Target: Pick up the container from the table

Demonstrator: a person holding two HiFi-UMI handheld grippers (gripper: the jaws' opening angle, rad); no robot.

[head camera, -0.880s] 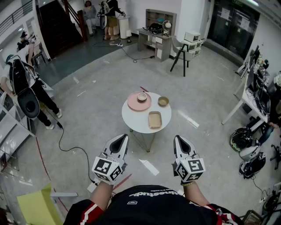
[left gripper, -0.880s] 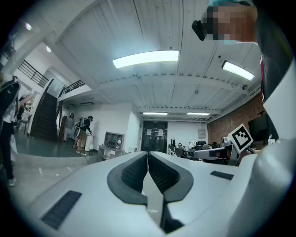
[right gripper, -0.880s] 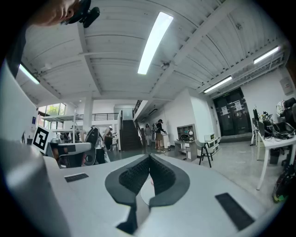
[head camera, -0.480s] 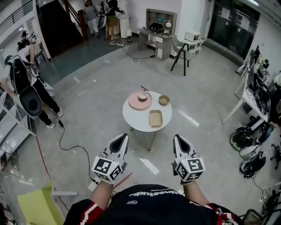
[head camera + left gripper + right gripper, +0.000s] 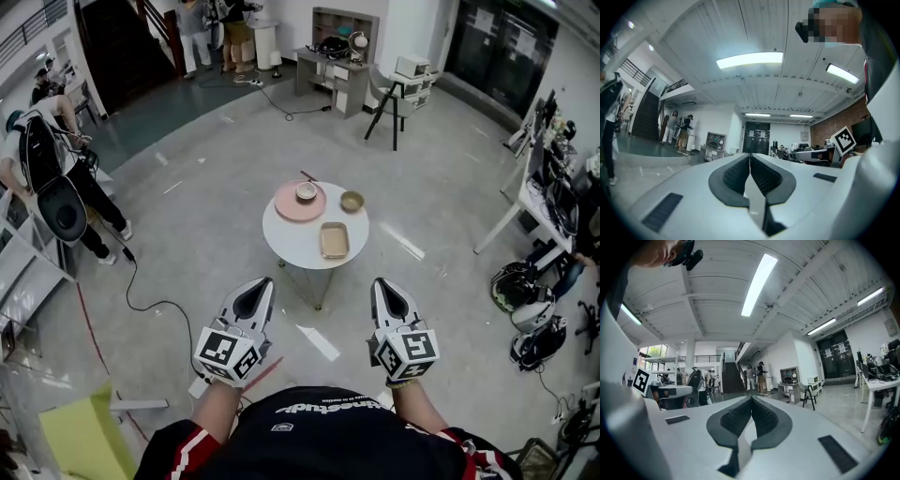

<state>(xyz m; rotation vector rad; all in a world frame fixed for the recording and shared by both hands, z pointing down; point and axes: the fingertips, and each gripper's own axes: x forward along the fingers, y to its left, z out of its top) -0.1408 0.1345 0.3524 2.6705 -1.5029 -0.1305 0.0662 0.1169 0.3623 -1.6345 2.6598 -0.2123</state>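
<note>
Little has changed: the round white table [image 5: 292,249] sits a shade higher mid-frame, no nearer. Left gripper [image 5: 259,283] and right gripper [image 5: 385,284], both clenched and empty, hang well short. The tan rectangular container [image 5: 334,240] waits untouched, lower right on the table. Approach barely begun.

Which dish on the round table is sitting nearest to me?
The rectangular tan container, at the near edge of the table. The pink plate, the small bowl on it, and the round tan bowl all sit farther back.
</note>
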